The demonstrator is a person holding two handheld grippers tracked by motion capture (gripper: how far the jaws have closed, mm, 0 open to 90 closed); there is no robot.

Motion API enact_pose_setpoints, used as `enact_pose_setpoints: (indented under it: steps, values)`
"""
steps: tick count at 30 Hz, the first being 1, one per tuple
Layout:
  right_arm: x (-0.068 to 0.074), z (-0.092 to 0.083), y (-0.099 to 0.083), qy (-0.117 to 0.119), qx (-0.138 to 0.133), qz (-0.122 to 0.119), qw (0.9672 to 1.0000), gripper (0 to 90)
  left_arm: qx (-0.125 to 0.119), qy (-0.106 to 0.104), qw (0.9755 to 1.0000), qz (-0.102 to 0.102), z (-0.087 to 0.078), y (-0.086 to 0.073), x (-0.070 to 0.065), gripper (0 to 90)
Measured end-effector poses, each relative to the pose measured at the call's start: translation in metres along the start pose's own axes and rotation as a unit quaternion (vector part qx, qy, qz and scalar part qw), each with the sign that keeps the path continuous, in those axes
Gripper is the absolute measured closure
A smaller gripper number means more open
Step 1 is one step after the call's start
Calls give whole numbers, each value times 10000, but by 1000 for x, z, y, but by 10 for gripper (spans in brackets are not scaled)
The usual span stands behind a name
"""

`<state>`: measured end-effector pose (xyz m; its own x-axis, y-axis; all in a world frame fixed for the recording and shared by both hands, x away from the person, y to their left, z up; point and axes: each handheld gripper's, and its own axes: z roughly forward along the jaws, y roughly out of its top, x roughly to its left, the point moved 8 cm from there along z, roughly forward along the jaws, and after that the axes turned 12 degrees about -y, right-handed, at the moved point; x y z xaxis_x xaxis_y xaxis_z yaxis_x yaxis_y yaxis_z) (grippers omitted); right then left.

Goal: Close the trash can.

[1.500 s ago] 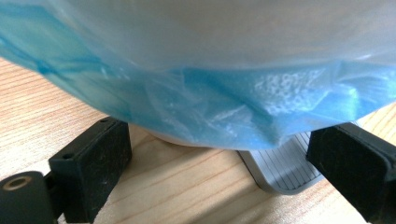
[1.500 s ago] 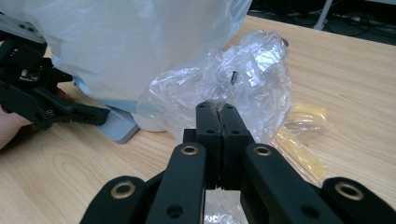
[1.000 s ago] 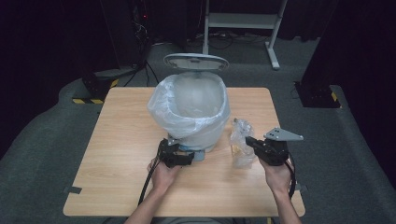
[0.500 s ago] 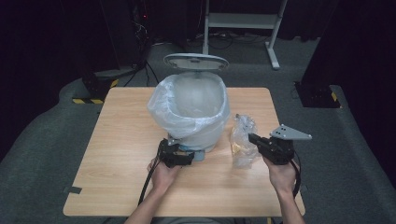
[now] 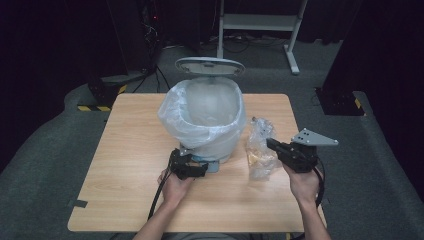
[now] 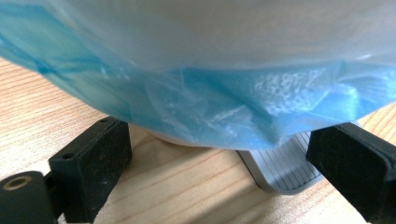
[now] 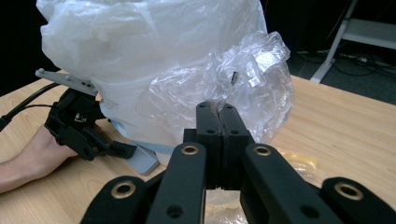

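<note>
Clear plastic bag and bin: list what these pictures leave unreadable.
- Clear plastic bag: contents unclear; crumpled film blurs the yellowish bits in the high view, the right tongs cover its lower part in the right gripper view.
- Bin: inside hidden by the white liner.
- Pedal: partly under blue film, left gripper view.

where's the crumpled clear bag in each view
high view: the crumpled clear bag hangs right of centre, pinched by the right gripper.
left gripper view: not in it.
right gripper view: centre, rising from the shut jaws.
shared landmark: the lined bin.
</note>
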<state>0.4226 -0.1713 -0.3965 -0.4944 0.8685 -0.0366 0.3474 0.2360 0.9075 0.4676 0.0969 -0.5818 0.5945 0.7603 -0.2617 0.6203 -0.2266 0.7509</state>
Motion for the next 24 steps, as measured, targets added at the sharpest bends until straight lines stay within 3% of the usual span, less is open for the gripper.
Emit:
enact_pose_setpoints:
  steps: [24]
  values:
    - [-4, -5, 22, 110, -143, 35, 9998, 893, 2, -3, 10000, -4, 0, 0, 0, 67]
